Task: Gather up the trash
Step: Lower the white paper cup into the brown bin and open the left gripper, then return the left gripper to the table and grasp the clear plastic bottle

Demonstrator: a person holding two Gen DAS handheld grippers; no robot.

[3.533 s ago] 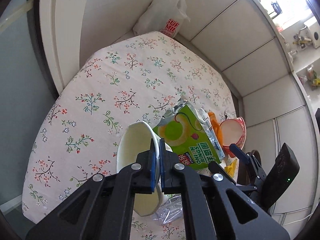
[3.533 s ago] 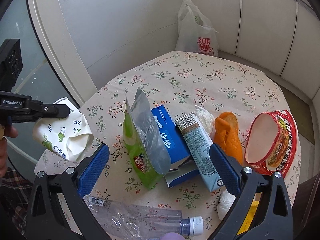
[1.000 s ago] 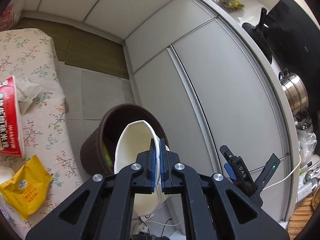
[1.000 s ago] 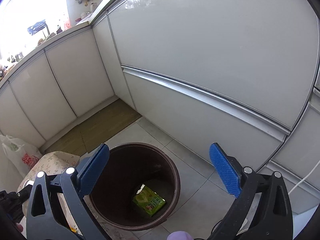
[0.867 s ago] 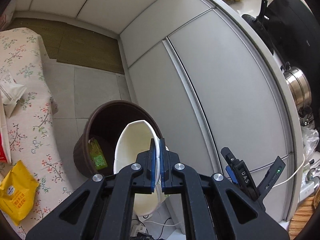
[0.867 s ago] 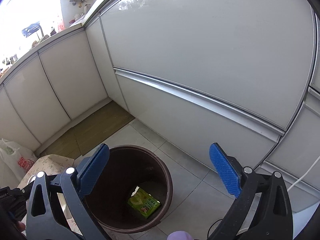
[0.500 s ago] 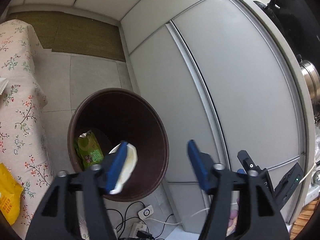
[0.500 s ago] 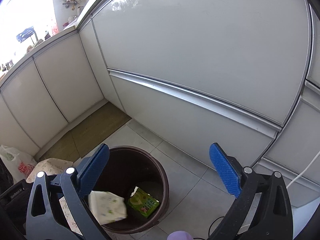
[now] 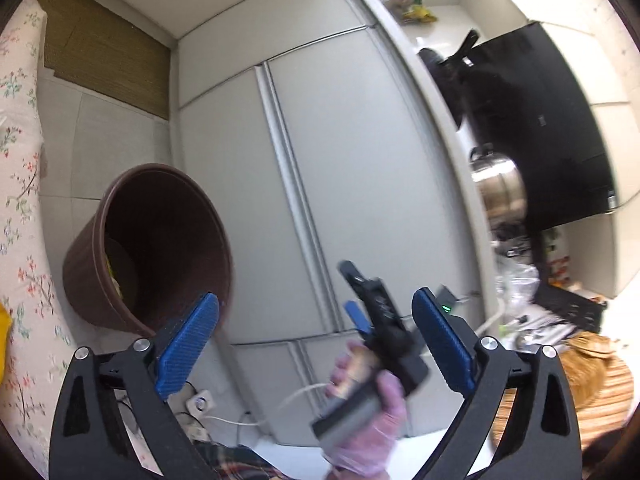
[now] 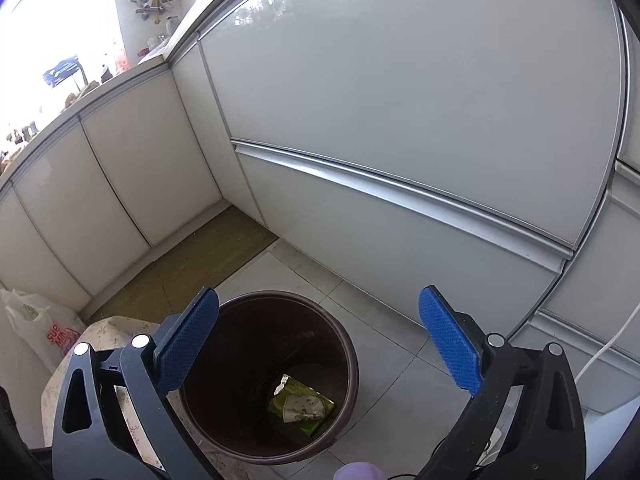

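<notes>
The brown bin (image 10: 260, 340) stands on the tiled floor below my right gripper (image 10: 318, 344), which hangs open and empty above its mouth. Inside, the crumpled paper cup (image 10: 300, 404) lies on a green snack packet (image 10: 316, 424). In the left wrist view the bin (image 9: 160, 240) is to the left, ahead of my left gripper (image 9: 316, 340). Its jaws are opening wide, with nothing between the pads. A gloved hand (image 9: 372, 416) holds the right gripper (image 9: 354, 292) just beyond them.
Grey cabinet fronts (image 10: 400, 160) stand close behind the bin. The floral-cloth table (image 9: 20, 240) runs along the left, with its corner (image 10: 100, 332) and a white plastic bag (image 10: 40, 332) beside it. A power strip and cables (image 9: 196, 400) lie on the floor.
My left gripper has opened and let go of the paper cup, which fell into the bin onto the green packet. The left view has swung right, off the bin. The right gripper has stayed put.
</notes>
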